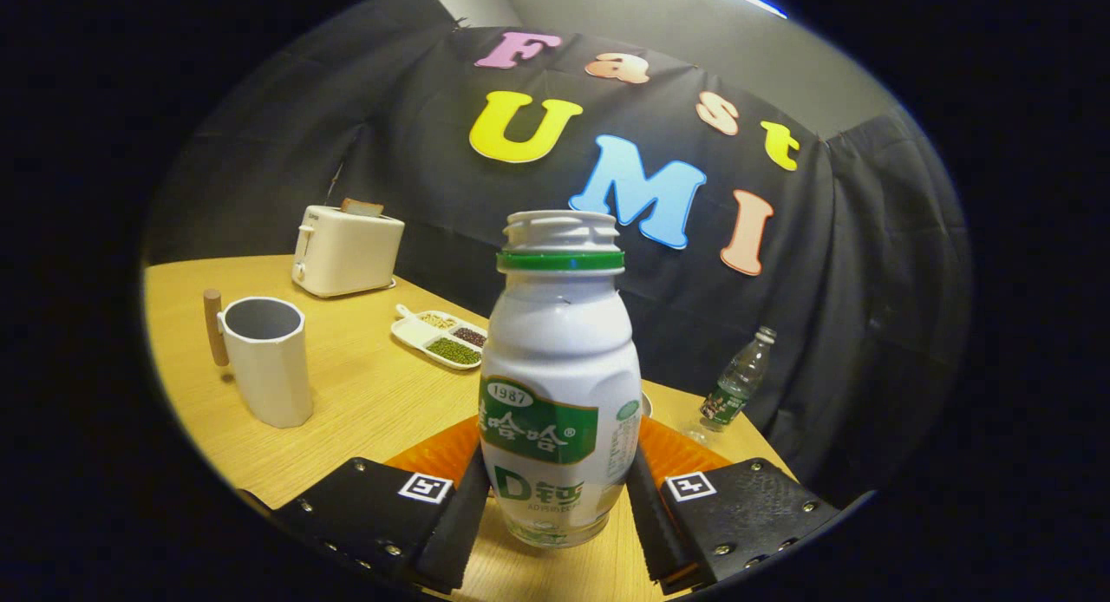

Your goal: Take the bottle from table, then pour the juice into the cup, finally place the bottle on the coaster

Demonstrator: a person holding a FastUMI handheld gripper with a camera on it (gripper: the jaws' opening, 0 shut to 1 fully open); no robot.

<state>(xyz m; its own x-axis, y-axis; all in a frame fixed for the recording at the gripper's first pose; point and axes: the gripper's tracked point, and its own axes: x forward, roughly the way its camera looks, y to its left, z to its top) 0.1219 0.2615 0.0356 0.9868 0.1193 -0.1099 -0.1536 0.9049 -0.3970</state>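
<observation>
Tongs (559, 498): clamped on the bottle, one finger pressing each side of its lower body.
Bottle (559, 385): white, with a green neck ring and green label band; upright between the fingers, cap off, mouth open. Whether its base touches the surface (347, 394) or hangs just above it I cannot tell. Contents hidden by the opaque wall.
Coaster (442, 453): orange, flat on the surface right behind the bottle, its edges showing on both sides.
Cup (267, 359): white, faceted, with a wooden handle; stands well off to the left beyond the fingers. Inside looks grey; no liquid can be made out.
Divided dish (440, 336): white tray beyond the cup; one compartment holds green beans, one dark beans, one pale grains.
Toaster (345, 250): cream, at the far edge, a slice of bread standing in its slot.
Water bottle (737, 383): clear plastic, capped, to the right near the cloth wall.
</observation>
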